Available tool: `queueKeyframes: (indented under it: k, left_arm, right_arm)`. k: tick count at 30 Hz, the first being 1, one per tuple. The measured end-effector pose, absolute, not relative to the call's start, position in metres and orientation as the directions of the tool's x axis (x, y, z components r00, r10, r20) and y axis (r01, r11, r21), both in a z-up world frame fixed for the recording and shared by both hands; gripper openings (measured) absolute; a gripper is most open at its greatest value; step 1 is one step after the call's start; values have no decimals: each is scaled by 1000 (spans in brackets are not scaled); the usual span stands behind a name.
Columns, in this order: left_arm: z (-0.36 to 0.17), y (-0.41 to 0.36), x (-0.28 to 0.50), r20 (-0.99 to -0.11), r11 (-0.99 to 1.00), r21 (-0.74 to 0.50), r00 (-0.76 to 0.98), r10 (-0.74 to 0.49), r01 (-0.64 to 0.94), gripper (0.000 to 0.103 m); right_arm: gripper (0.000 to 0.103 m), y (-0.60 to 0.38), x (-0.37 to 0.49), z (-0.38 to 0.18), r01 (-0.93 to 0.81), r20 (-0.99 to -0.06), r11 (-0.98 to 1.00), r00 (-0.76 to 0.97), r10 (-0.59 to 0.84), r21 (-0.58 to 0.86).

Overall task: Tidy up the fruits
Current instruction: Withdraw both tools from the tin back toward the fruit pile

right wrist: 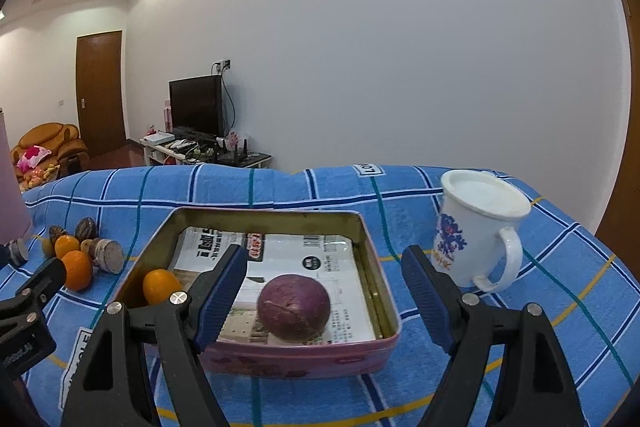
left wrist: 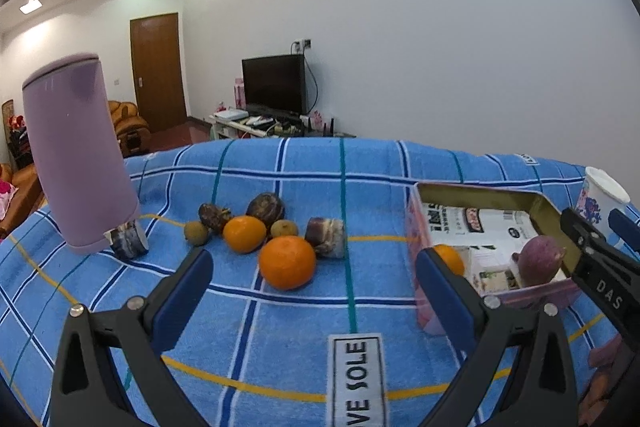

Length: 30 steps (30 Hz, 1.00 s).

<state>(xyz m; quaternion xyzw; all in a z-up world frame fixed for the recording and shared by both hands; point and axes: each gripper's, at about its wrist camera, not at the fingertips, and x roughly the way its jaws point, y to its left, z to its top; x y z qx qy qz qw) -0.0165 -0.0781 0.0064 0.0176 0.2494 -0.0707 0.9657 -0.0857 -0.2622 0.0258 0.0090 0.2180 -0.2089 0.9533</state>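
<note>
- Fruit was split between two places; the tin [right wrist: 276, 223], a shallow metal box lined with printed paper, sat toward the right side of the tabletop [right wrist: 540, 327] under a blue checked cloth, and it already held two pieces; a purple fruit [right wrist: 294, 307] lay near its front wall, and an orange [right wrist: 160, 285] sat in its front-left corner.
- Work left, as I judged it, was the larger share; a loose heap [left wrist: 264, 231] of fruit lay on the cloth to the left of the tin, well apart from it; in it I counted two oranges, two small greenish-brown fruits, two dark mottled ones and a cut purple-skinned piece; another cut piece [left wrist: 128, 241] lay apart at the foot of a lilac tumbler [left wrist: 76, 155] near the left edge.
- Left claw [left wrist: 312, 291] stood wide and held nothing; the nearest orange [left wrist: 287, 262] of the heap lay between the lines of its fingers but beyond the tips, untouched.
- Right claw [right wrist: 326, 295] stood wide too and held nothing; it was low before the tin's front wall, with the purple fruit framed between its fingers and no pad touching it.
- White lidded mug [right wrist: 480, 223] stood just right of the tin, near the right edge; it played no part in the sorting, as far as I could tell.
- Judged overall, the job was barely a quarter done.
</note>
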Motion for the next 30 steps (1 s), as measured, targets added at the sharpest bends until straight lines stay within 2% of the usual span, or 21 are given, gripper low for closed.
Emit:
queueKeyframes:
  k: [6,17,30]
  left_arm:
    - [1,-58,-4,-523,994,-13,846,-101,110,103]
    - [0,-21,17,-521,995,86,853,-3,56,103]
    - [-4,59,47,-547,993,40,829,118,-115,103]
  right_arm:
    - [81,-246,-78,24,356,-442,932,826,-350,-73]
    - [81,-207,-64,19,269,-462,961,846,-266,-60]
    - [81,-148,-41,14,111,-501,990,854,-139,-84]
